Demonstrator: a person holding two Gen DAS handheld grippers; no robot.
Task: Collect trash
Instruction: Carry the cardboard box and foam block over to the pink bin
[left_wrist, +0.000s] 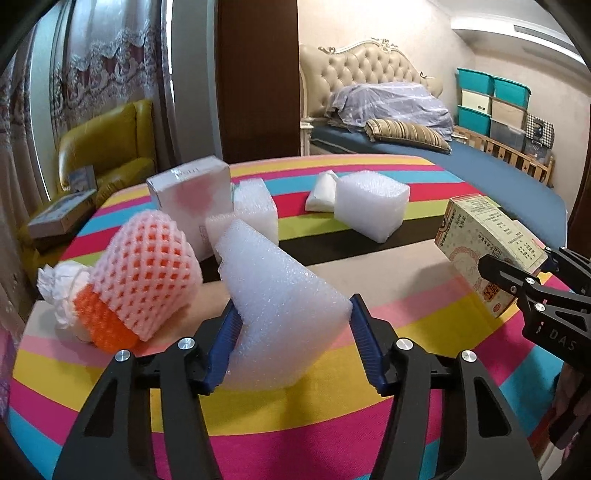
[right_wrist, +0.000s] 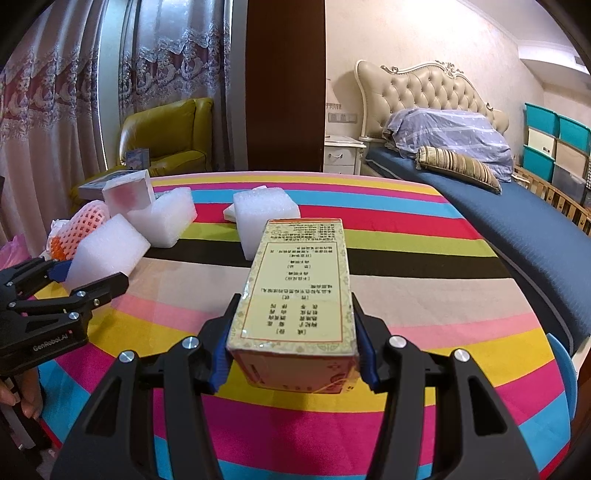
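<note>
Left wrist view: nearest the camera, the left tongs (left_wrist: 293, 332) are closing partway around a white foam block (left_wrist: 280, 295), blue pads touching both its sides, so they are gripping it. The block is tilting up off the striped surface (left_wrist: 424, 343). Beside it to the left, a pink foam fruit net (left_wrist: 147, 269) and crumpled tissue (left_wrist: 61, 291) are lying; behind are a silvery box (left_wrist: 188, 199) and more foam pieces (left_wrist: 369, 206). At right, the right tongs (left_wrist: 517, 275) are holding a printed carton (left_wrist: 487, 247).

Right wrist view: nearest the camera, the right tongs (right_wrist: 293, 339) are clamping the carton (right_wrist: 295, 302) lengthwise between partly open pads, lifted clear of the surface (right_wrist: 443, 332). At far left, the left tongs (right_wrist: 88, 277) are grasping the foam block (right_wrist: 107, 247).

No bin is showing in either view. Judging from this, both pieces are ready to be carried off; squeezing the soft foam only lightly and keeping the carton level should be preventing slips, and lifting straight up should avoid nudging the neighbouring scraps.
</note>
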